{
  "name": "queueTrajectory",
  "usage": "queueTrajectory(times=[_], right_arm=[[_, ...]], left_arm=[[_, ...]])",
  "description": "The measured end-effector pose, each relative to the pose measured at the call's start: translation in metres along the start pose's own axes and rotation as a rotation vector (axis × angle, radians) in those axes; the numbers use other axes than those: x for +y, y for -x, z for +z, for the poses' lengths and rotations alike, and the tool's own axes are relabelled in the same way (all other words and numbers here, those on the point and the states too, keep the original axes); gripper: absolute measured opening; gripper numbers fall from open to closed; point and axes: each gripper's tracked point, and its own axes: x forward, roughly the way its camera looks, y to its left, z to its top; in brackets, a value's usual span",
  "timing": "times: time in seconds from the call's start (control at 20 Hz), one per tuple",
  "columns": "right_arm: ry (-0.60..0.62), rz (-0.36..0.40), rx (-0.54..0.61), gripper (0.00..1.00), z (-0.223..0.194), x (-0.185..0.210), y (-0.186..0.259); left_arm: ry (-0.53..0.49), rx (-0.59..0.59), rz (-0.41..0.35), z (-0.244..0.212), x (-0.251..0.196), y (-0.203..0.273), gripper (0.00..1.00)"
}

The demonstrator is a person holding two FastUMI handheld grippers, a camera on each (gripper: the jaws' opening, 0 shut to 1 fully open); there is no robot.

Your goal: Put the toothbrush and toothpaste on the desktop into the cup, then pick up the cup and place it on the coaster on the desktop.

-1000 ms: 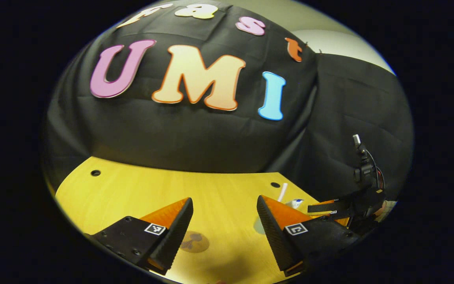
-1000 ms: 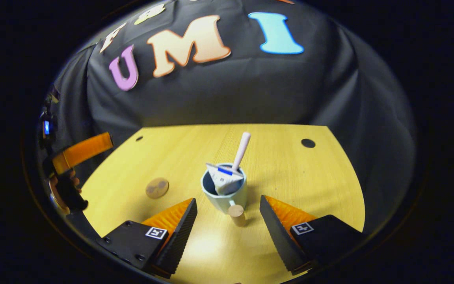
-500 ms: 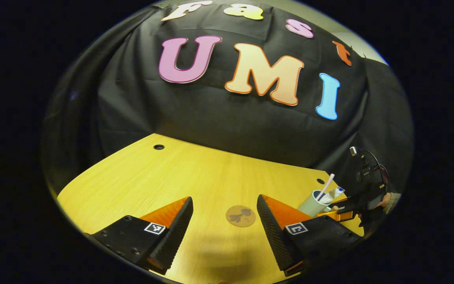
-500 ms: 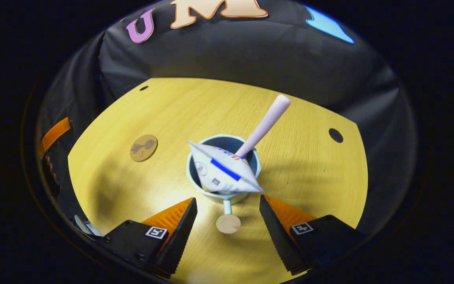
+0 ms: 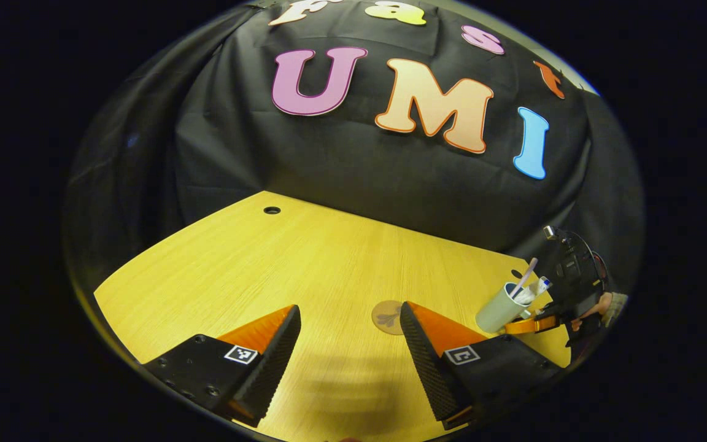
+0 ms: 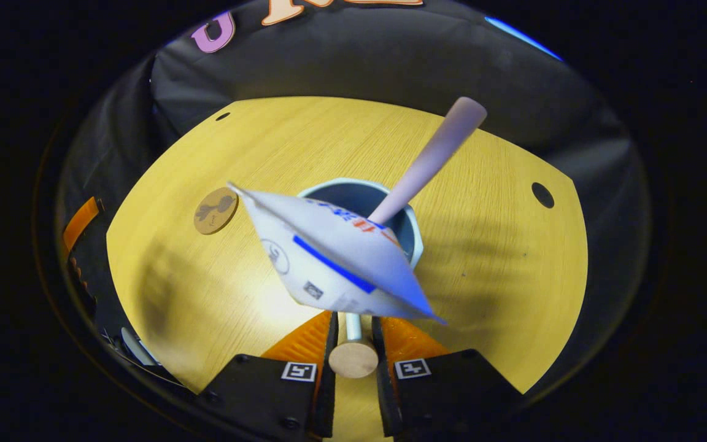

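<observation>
A pale blue-green cup (image 6: 412, 233) holds a white toothpaste tube (image 6: 329, 258) with a blue stripe and a pale pink toothbrush (image 6: 433, 156), both sticking out of its mouth. My right gripper (image 6: 352, 325) is shut on the cup's handle, whose round wooden end (image 6: 353, 359) sits between the fingers. The round brown coaster (image 6: 215, 210) lies to the cup's left on the yellow desk. In the left gripper view my left gripper (image 5: 349, 313) hangs open over the desk with nothing between its fingers. There the coaster (image 5: 387, 317) lies beside its right finger and the cup (image 5: 498, 308) leans at the far right.
The wooden desk (image 5: 267, 276) has small cable holes near its back corners (image 5: 272, 210) (image 6: 542, 194). Black cloth walls close in behind and beside it. A hand (image 5: 599, 304) holds the right gripper at the desk's right edge. The left gripper's orange finger (image 6: 80, 215) shows at the far left.
My right gripper moved in toward the cup and shut on its handle. The left gripper's view swung, so the coaster and cup shifted within it; its jaws stayed open.
</observation>
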Motion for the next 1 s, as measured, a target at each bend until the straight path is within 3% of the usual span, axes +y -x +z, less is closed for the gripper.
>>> queueTrajectory(times=[0.25,0.45,0.75,1.0], right_arm=[[0.020,-0.025,-0.006,0.23,0.002,0.000,0.002],[0.033,-0.013,-0.051,0.25,0.015,0.011,0.010],[0.115,0.046,-0.117,0.25,0.059,0.087,0.022],[0.177,0.107,-0.121,0.25,0.087,0.149,0.002]], left_arm=[[0.006,0.007,-0.022,-0.002,-0.010,-0.001,0.94],[0.007,0.022,-0.026,-0.009,-0.007,0.004,0.94],[0.001,0.037,-0.031,-0.011,0.011,0.013,0.94],[-0.007,0.078,-0.025,-0.021,0.032,0.030,0.94]])
